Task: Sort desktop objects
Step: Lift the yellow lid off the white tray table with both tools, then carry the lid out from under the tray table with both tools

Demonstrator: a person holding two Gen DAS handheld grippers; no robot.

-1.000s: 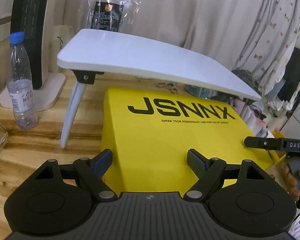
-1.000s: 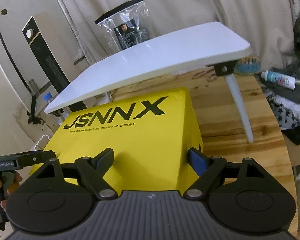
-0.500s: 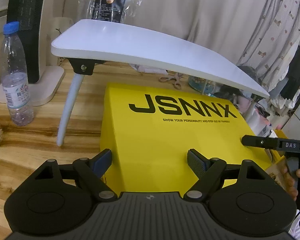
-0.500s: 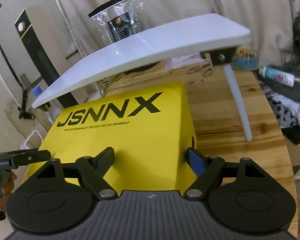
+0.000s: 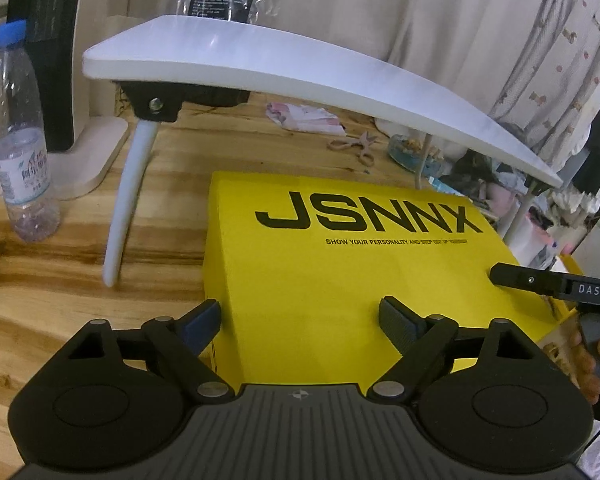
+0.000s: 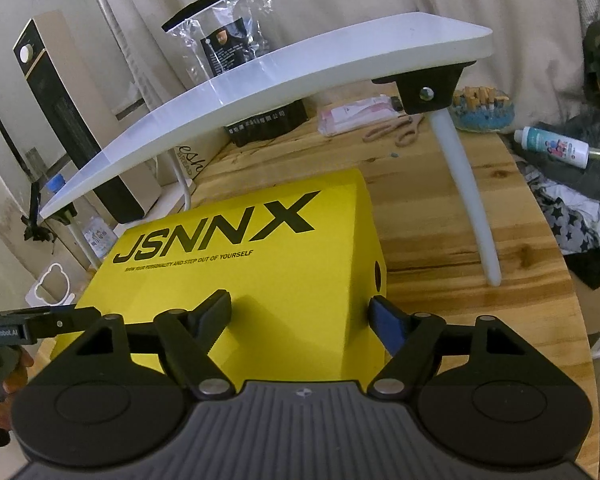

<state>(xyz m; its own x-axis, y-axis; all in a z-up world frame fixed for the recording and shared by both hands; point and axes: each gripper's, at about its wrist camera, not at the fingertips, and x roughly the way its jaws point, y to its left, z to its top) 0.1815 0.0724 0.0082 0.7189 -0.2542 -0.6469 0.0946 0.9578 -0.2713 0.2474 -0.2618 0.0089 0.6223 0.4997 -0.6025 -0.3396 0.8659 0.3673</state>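
Observation:
A yellow box (image 5: 339,280) printed JSNNX lies on the wooden desk, in front of a small white riser table (image 5: 300,64). It also shows in the right wrist view (image 6: 260,264). My left gripper (image 5: 300,320) is open, its fingers astride the box's near left corner. My right gripper (image 6: 300,316) is open, its fingers astride the box's near right corner. Neither pair of pads visibly presses the box. The white riser table (image 6: 300,68) stands over the far part of the desk, with a clear plastic packet (image 6: 224,44) behind it.
A water bottle (image 5: 18,140) and a black-and-wood heater (image 6: 72,120) stand at the left. Scissors (image 5: 355,146), a pink packet (image 6: 351,114), a black box (image 6: 268,122) and an ashtray (image 6: 483,108) lie under and behind the riser. Clothes and a lotion bottle (image 6: 555,148) lie at the right.
Both grippers have sunk lower and moved a little forward with the box between them; the riser table now looms higher, showing its underside. The jaws' opening has not changed.

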